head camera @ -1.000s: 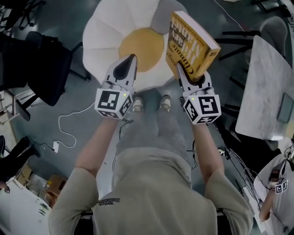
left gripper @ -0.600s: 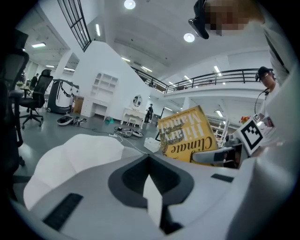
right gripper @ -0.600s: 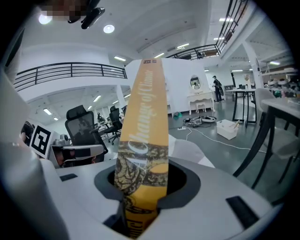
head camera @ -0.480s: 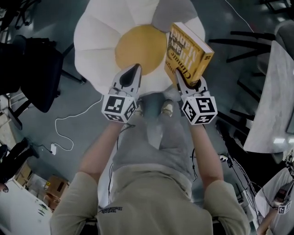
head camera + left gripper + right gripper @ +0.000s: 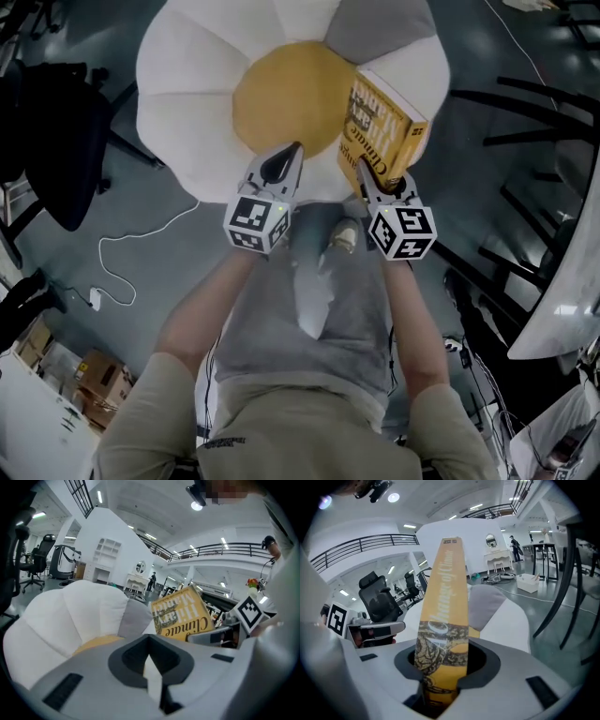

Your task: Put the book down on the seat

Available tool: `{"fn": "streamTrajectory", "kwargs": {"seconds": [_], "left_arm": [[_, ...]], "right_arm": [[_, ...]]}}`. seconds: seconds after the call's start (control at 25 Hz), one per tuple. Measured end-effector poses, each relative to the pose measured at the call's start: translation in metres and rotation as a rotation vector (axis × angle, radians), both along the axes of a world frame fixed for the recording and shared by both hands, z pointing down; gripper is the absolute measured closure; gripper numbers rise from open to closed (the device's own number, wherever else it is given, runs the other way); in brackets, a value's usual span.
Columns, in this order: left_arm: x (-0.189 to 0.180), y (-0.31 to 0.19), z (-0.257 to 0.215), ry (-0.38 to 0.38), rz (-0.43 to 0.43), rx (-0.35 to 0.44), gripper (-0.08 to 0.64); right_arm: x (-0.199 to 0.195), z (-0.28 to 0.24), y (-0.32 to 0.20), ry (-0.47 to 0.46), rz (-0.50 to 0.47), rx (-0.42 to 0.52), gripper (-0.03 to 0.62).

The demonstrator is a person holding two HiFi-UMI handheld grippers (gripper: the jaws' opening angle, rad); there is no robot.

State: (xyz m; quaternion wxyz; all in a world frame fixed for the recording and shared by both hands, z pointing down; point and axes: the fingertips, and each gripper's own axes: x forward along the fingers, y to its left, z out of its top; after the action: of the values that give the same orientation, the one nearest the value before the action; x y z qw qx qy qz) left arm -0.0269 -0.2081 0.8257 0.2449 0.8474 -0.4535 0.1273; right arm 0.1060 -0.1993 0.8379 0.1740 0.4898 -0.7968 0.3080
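Though not yet set down, thick yellow hardback book point(image 5: 382, 122): held on edge and tilted, over the right-hand petals of the flower-shaped cushion seat point(image 5: 187, 103) with white petals, one grey petal and a round yellow centre. Impossible to tell whether touching the padding, probably just clear of it.
Step in hand: carried in over the seat, by the look of it. Lowering about to begin, nothing released.
Next move: calls for tipping the book from upright to flat, cover down on the yellow centre or the adjoining petals. Spread the jaws only after resting it fully on the cushion. Soft padding, so more likely to settle than slide.
Right gripper point(image 5: 378, 176): jaws partly spread, clamped on the book's lower end across its thickness, spine facing back along the jaws.
Left gripper point(image 5: 289, 152): jaws pressed together with nothing between them, tip over the near edge of the yellow centre, near the book and apart from it.
Surroundings: black office chair point(image 5: 56, 141) to the left of the seat, and a thin white cable point(image 5: 141, 253) looped on the grey floor, apart from the seat.
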Motion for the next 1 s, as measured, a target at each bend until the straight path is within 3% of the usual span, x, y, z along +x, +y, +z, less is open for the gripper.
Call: {"fn": "streamTrajectory", "kwargs": {"seconds": [0.28, 0.56, 0.68, 0.84, 1.0], "left_arm": [[-0.004, -0.005, 0.068, -0.045, 0.026, -0.011, 0.551], [-0.011, -0.007, 0.115, -0.101, 0.068, -0.023, 0.551], [-0.005, -0.003, 0.126, -0.101, 0.076, -0.036, 0.551], [-0.002, 0.004, 0.134, -0.118, 0.096, -0.038, 0.551], [-0.001, 0.008, 0.133, -0.166, 0.131, 0.014, 0.551]], "right_arm": [[-0.001, 0.079, -0.004, -0.001, -0.02, -0.072, 0.442], [0.009, 0.137, 0.002, -0.018, 0.031, -0.15, 0.442], [0.013, 0.152, -0.001, -0.062, 0.062, -0.196, 0.441], [0.013, 0.17, -0.005, -0.052, 0.082, -0.233, 0.439], [0.012, 0.177, -0.008, -0.053, 0.114, -0.243, 0.44]]}}
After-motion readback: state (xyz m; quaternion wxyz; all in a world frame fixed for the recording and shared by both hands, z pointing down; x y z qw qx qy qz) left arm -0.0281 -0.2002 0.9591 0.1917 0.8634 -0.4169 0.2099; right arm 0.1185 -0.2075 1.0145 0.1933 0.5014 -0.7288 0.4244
